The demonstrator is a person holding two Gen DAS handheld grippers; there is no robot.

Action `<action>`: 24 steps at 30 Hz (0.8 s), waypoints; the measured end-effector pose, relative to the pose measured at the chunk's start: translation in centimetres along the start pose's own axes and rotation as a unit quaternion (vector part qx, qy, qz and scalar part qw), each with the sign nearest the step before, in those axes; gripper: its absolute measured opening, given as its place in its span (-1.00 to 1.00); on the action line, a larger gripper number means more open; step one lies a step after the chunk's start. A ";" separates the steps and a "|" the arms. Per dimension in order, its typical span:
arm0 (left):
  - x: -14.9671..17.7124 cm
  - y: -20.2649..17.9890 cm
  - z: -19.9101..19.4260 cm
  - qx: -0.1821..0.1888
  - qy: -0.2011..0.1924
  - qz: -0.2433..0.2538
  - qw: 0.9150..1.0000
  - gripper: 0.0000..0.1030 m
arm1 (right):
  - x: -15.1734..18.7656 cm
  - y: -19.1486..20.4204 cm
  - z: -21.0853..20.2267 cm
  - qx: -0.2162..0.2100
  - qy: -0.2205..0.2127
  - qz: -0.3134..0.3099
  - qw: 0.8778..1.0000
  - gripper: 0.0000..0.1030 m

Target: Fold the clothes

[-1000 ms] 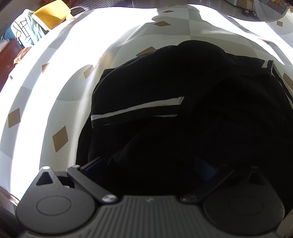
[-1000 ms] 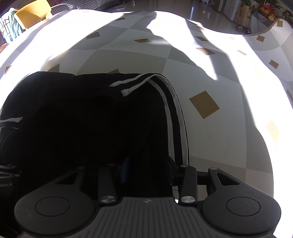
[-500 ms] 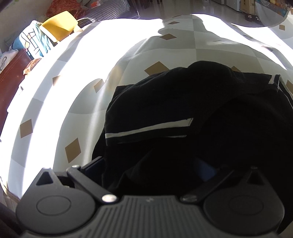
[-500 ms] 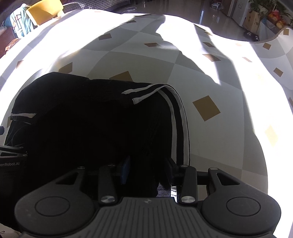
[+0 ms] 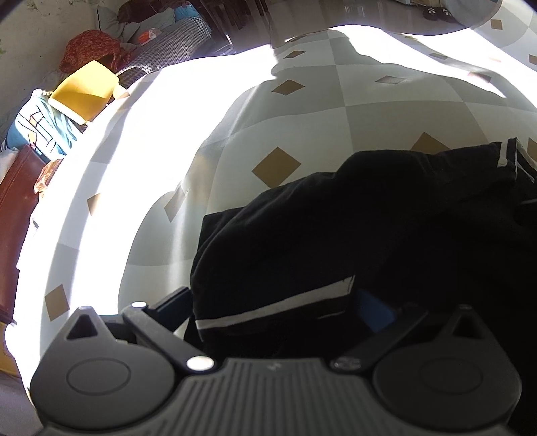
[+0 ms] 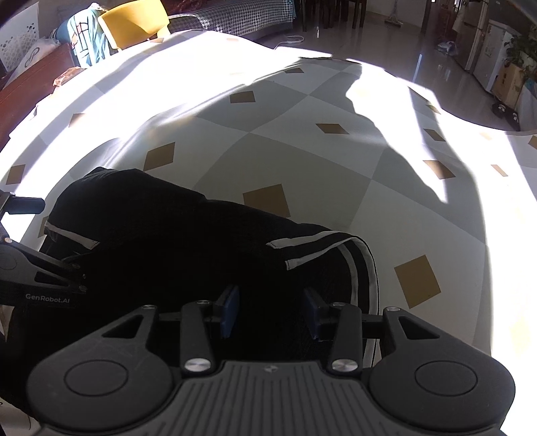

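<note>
A black garment with white stripes lies bunched on a table covered with a checked cloth. My left gripper stands wide open over the garment's near left edge, with a white-striped hem between its fingers. The garment also shows in the right wrist view. My right gripper is open above the garment's near right part, beside a double white stripe. The left gripper shows at the left edge of the right wrist view.
A yellow chair back and a blue patterned cloth stand beyond the table's far left edge, beside a dark red surface. A checkered sofa and room floor lie past the table's far edge.
Both grippers have pulled back toward me and tilted up, so the garment sits lower in both views and more table and room show. The jaws stay open.
</note>
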State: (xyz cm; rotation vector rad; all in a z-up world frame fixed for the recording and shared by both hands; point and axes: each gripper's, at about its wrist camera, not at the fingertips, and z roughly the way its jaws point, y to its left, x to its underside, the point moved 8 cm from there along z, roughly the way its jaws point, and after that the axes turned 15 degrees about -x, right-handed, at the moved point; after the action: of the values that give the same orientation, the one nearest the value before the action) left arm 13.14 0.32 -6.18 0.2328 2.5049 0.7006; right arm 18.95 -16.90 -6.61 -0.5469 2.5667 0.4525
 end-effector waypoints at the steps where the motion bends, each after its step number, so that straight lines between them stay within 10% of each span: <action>1: -1.4 -0.7 1.3 0.002 0.001 0.004 1.000 1.00 | -0.1 0.0 0.4 0.001 0.003 -0.005 1.000 -0.22; 7: -2.8 -1.2 3.0 0.010 0.011 0.030 0.999 0.99 | -0.6 -0.4 2.1 0.027 0.014 -0.022 0.999 -0.26; 9: -3.2 -1.0 3.2 0.014 0.012 0.027 0.999 0.98 | -0.9 -0.7 2.3 0.030 0.007 -0.013 0.999 -0.55; 16: -5.3 0.5 2.7 0.031 0.008 -0.004 0.999 0.32 | -3.3 -1.4 1.2 0.041 -0.050 -0.006 0.998 -0.72; 24: -8.2 2.3 2.7 0.018 -0.009 -0.048 0.999 0.30 | -5.3 -2.6 0.9 0.048 -0.088 0.019 0.995 -0.72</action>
State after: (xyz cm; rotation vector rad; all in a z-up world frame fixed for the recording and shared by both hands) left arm 21.62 1.02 -3.36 0.1312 2.4939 0.6134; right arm 24.71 -17.23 -5.25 -0.4051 2.4193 0.3702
